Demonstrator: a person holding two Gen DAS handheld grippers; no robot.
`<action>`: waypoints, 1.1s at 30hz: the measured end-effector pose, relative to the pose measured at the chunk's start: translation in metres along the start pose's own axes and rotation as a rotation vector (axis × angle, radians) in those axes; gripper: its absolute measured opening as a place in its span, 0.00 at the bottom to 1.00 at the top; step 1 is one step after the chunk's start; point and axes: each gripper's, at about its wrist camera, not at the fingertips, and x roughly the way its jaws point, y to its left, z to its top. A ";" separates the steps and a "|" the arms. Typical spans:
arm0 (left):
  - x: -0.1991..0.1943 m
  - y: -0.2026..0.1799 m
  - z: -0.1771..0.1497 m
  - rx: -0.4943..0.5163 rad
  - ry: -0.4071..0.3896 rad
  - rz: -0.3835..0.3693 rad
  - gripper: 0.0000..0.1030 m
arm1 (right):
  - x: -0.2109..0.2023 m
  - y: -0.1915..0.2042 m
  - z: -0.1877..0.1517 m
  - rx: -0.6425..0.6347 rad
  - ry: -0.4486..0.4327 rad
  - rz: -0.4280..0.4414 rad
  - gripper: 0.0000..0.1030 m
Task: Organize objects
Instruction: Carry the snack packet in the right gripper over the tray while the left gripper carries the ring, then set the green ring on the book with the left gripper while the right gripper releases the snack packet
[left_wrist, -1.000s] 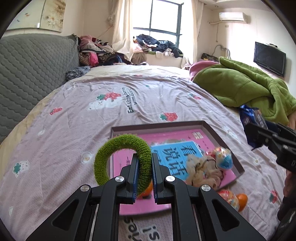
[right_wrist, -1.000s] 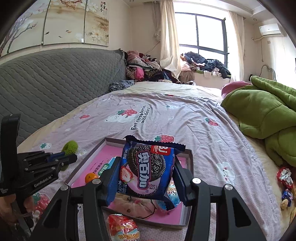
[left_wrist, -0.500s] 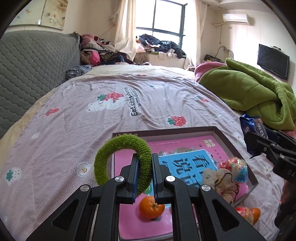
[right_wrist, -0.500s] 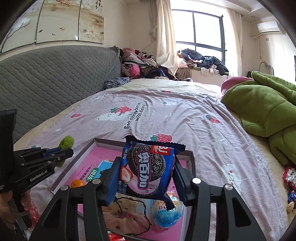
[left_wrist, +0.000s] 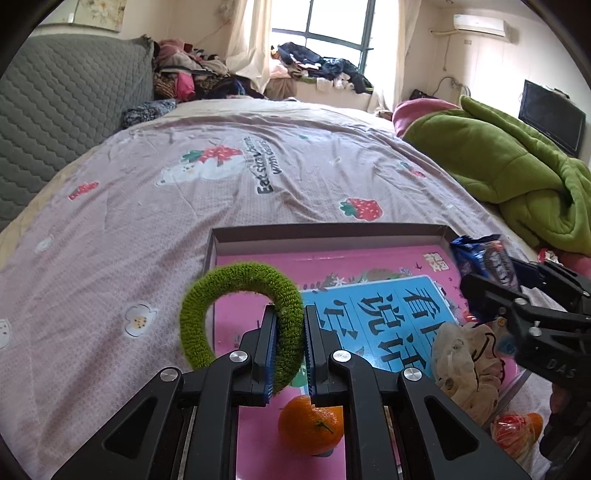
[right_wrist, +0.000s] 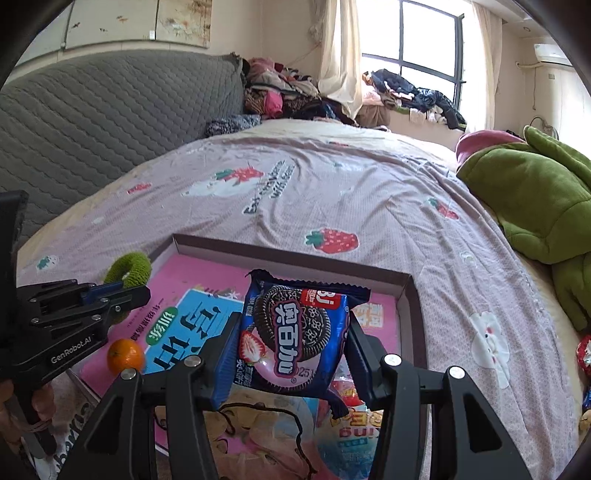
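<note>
Cookie packet (right_wrist: 295, 339), one; green ring (left_wrist: 243, 321), one; orange (left_wrist: 310, 424), one

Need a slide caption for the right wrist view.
Right gripper holds a blue cookie packet above the pink-lined tray.

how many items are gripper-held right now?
2. The left gripper pinches a green fuzzy ring above the box's left part. The right gripper clamps a blue cookie packet over its right part.
</note>
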 end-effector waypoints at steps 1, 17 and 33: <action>0.001 -0.001 -0.001 0.001 0.004 -0.004 0.14 | 0.004 0.001 0.001 -0.004 0.016 0.011 0.51; 0.027 -0.003 -0.011 0.006 0.121 -0.036 0.15 | 0.058 0.004 0.000 -0.016 0.267 -0.017 0.51; 0.025 -0.004 -0.012 0.016 0.126 -0.032 0.42 | 0.066 -0.004 -0.003 0.023 0.342 -0.042 0.51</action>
